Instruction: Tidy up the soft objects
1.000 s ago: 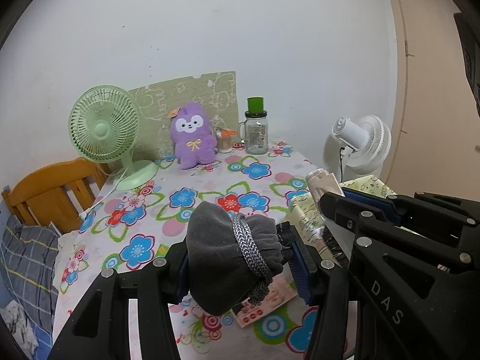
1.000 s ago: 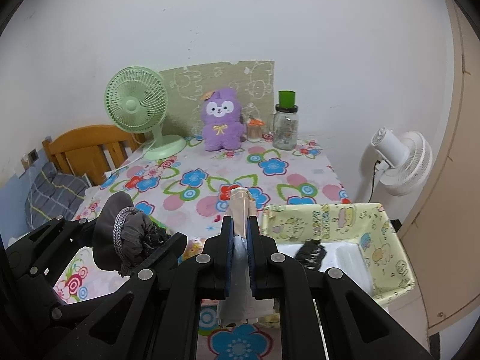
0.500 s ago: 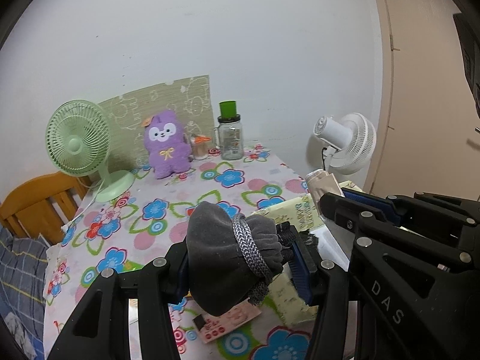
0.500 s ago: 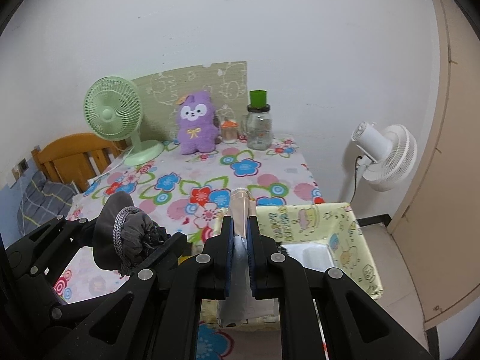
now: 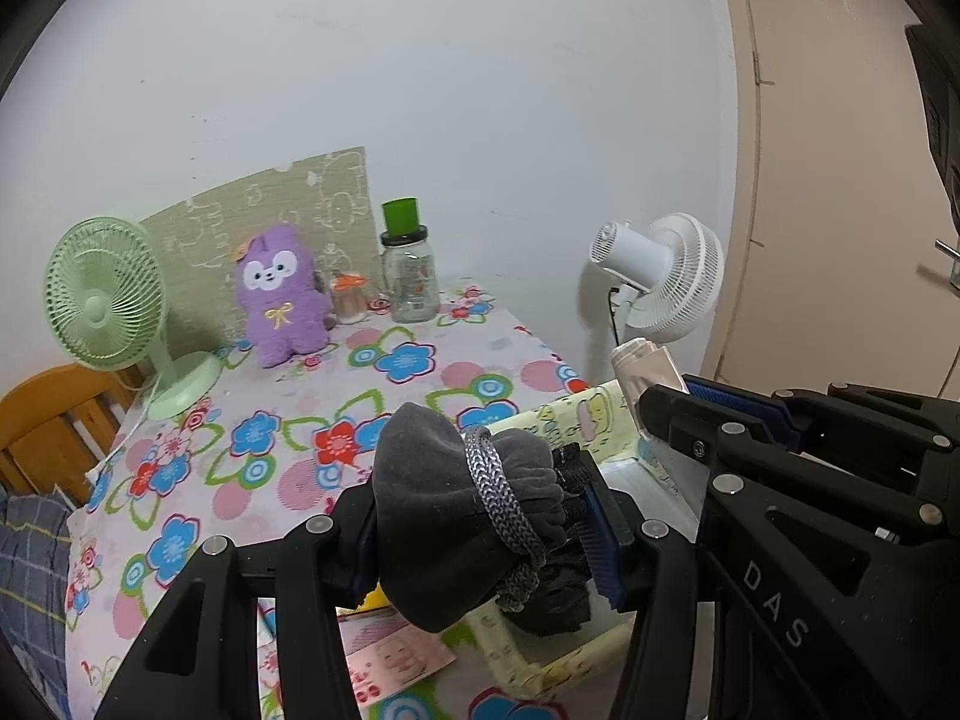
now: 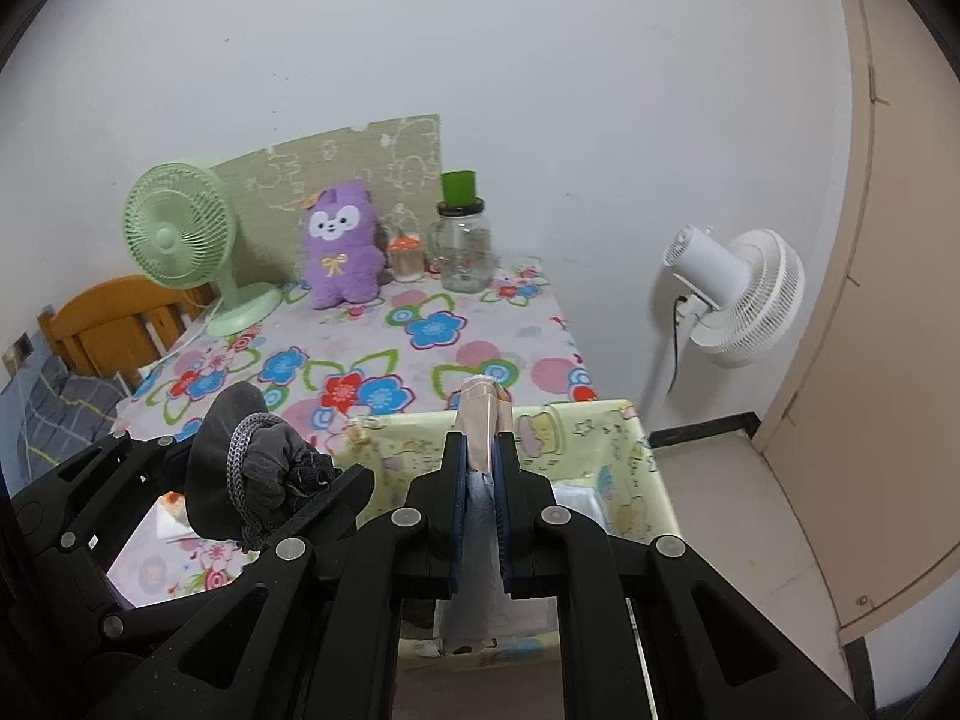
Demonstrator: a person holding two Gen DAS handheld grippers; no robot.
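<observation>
The left claw (image 5: 480, 516) is partly spread and clenched on a gray pouch (image 5: 444, 510). The right claw (image 6: 480, 480) is squeezed almost closed on a thin clear packet (image 6: 480, 420). Both things are held up over a yellow bin (image 6: 624, 450) beside the surface (image 6: 432, 330). Something dark is already seen inside the bin. The 2 held things are not yet dropped in. A purple plush (image 5: 279, 297) is left on the surface.

The pouch (image 5: 444, 510) is dark grey with a lighter grey braided cord (image 5: 498, 498). The tablecloth (image 5: 288, 420) shows blue, red and pink flowers edged green on white. The plush (image 5: 279, 297) is purple, the bin (image 6: 600, 450) pale yellow with cartoon prints.
</observation>
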